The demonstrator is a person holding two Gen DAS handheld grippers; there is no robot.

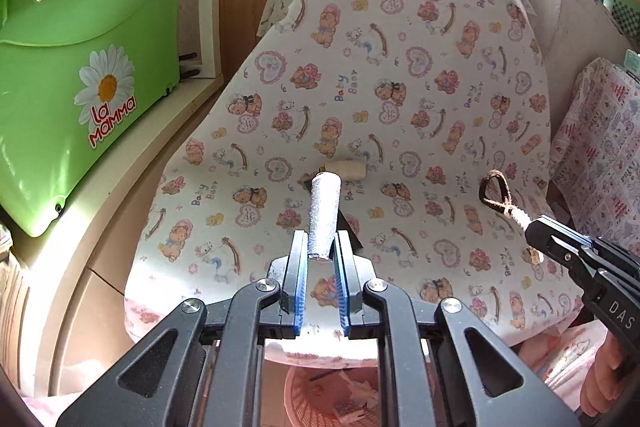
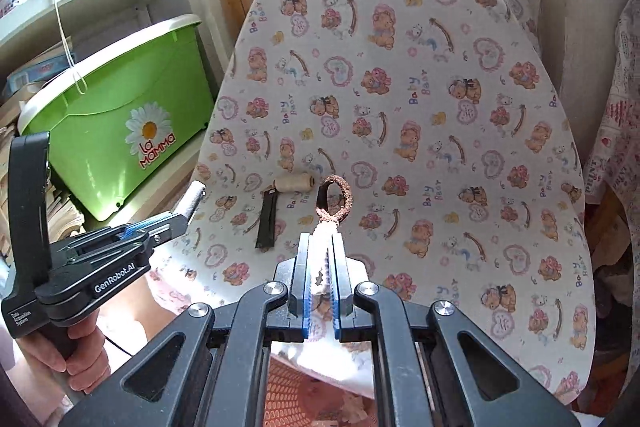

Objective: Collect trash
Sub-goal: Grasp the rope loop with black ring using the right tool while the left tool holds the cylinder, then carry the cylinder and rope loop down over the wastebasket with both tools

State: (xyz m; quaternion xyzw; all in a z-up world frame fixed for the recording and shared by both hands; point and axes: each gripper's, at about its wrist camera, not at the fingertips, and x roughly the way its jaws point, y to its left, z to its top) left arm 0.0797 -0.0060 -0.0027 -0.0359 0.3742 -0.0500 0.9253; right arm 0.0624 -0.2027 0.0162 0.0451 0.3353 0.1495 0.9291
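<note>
Basket [image 1: 304,393] under the surface [image 1: 400,87] is mostly hidden, so the scraps inside are hard to make out. Readable writing: "La Mamma" on the green tub [image 1: 80,67], "Baby Bear" all over the cloth, "GenRobot.AI" on the left tool [image 1: 322,247]. That one is clamped on a silvery roll [image 1: 324,215]; the right tool [image 2: 320,251] is clamped on a looped cord [image 2: 334,197]. Two things left lying there: one thread spool [image 2: 294,183], one dark strip [image 2: 267,223].

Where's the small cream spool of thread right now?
The cream thread spool lies on the teddy-print cloth, touching the black strip's far end, left of the brown loop held by the right gripper.
</note>
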